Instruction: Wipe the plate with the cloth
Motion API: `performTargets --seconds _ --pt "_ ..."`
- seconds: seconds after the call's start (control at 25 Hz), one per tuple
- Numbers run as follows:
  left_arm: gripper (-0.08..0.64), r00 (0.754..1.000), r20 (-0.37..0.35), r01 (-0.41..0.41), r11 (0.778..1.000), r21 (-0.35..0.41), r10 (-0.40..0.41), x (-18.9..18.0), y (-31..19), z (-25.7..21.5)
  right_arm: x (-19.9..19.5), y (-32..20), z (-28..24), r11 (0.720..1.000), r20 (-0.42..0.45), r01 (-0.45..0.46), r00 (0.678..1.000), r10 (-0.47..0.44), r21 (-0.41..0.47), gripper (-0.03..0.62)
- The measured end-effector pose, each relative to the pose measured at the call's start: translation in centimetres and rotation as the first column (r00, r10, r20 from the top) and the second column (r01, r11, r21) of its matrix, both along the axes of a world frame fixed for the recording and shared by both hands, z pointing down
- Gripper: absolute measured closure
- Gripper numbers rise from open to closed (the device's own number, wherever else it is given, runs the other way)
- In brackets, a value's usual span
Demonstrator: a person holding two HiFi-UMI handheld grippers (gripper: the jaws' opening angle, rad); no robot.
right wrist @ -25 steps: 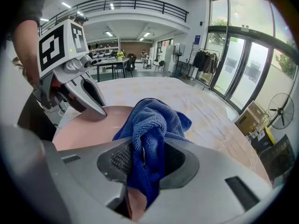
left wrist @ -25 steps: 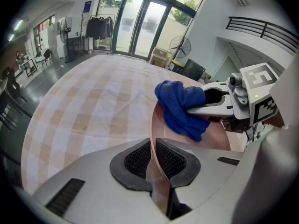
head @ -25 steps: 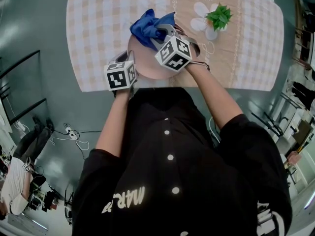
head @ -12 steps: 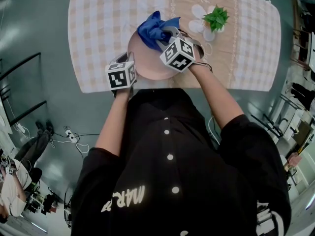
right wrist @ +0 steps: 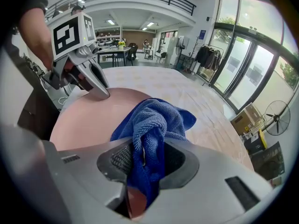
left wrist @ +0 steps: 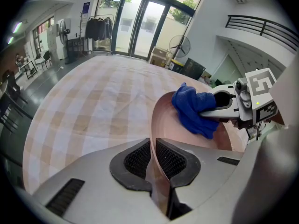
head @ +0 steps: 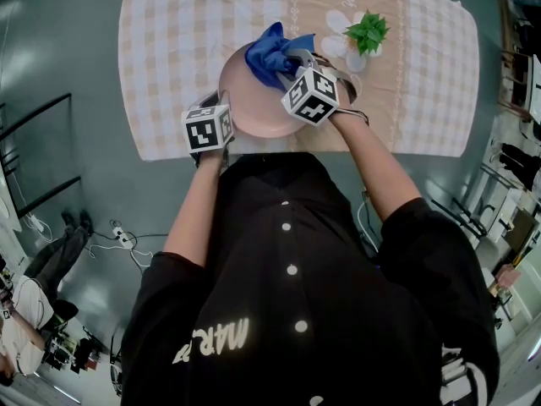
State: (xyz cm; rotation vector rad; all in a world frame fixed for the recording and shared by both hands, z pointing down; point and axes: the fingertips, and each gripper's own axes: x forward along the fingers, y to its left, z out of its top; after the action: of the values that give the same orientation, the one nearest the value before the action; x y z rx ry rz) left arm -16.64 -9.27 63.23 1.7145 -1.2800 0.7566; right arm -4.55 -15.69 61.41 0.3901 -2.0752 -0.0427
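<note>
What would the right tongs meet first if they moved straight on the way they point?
Probably the pink plate: the right tongs, shut on the blue cloth, point down at its surface, though depth is unclear.

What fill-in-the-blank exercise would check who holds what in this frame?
1. The right gripper is shut on a cloth whose colour is ____.
2. The left gripper is shut on the pink plate, holding it by its ____.
3. The potted plant stands on the table beyond the plate, on the ____ gripper's side.
Missing words: blue; rim; right.
</note>
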Motion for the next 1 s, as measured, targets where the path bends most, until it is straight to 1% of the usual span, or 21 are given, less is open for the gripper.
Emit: performTargets --seconds 0.28,0.44,0.64,0.76,0.88,1.0 --pt "0.511 1.000 -0.005 0.007 1.000 -0.003 -0.007 0.0 0.1 -0.1 1.1 0.4 0.0 1.000 -0.054 0.025 0.998 -0.024 0.008 0.472" --pt "0.511 1.000 -0.005 0.006 1.000 -0.008 -0.006 -0.1 0.1 -0.2 1.5 0.6 0.1 0.997 -0.103 0.072 0.992 -0.069 0.026 0.472" --pt "0.511 1.000 -0.009 0.006 1.000 -0.006 -0.006 0.0 0.0 -0.2 2.3 1.1 0.3 0.983 -0.197 0.174 0.967 -0.160 0.056 0.472" --pt "0.511 1.000 -0.010 0.002 1.000 -0.006 -0.003 0.0 0.0 -0.1 2.6 1.4 0.4 0.973 -0.241 0.221 0.950 -0.199 0.068 0.472" --pt "0.511 1.000 -0.012 0.000 1.000 -0.009 0.000 0.0 0.1 -0.1 2.7 1.5 0.4 0.965 -0.265 0.252 0.938 -0.225 0.073 0.472" --pt "0.511 1.000 -0.016 -0.002 1.000 -0.010 0.002 0.0 0.1 -0.2 2.9 1.5 0.5 0.964 -0.263 0.257 0.937 -0.231 0.067 0.472"
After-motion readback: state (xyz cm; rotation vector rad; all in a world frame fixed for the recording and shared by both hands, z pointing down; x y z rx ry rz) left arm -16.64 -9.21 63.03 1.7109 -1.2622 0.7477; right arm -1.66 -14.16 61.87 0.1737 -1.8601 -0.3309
